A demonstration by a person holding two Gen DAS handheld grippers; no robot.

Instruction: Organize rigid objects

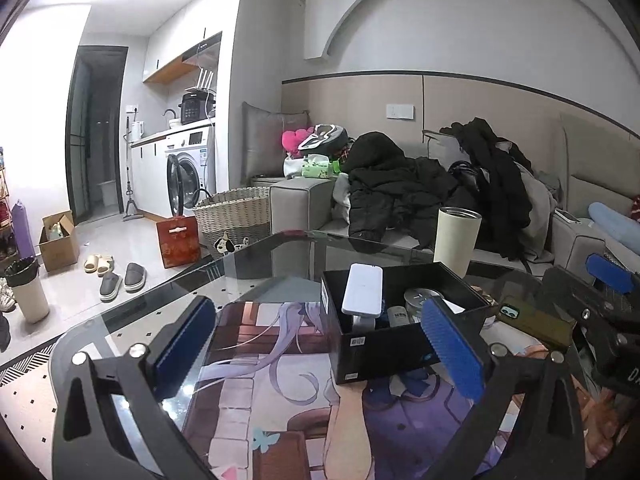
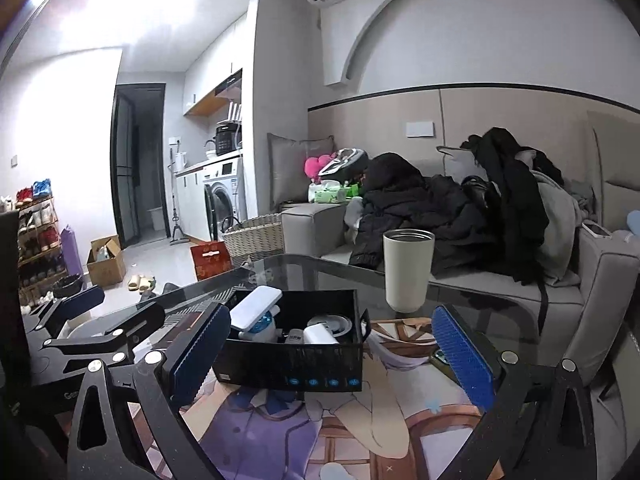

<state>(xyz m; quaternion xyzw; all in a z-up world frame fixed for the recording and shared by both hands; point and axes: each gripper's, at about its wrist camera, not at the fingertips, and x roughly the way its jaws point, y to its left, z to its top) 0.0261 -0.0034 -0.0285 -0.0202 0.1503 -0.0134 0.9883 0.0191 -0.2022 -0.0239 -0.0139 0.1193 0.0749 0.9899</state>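
Sitting beyond both open hand-held grippers (image 1: pixel 320 344) (image 2: pixel 332 352), black box (image 1: pixel 384 350) (image 2: pixel 288 364).

No legible text is found in either view. Small white labels on the black box (image 1: pixel 384 350) and a label on a small bottle (image 2: pixel 295 337) inside it are noted, but their print is too small to be read.

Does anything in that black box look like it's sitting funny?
Yes. The white power bank lies tilted in the black box, one end propped above the rim on items beneath it rather than flat inside. Nothing looks spilled or damaged.
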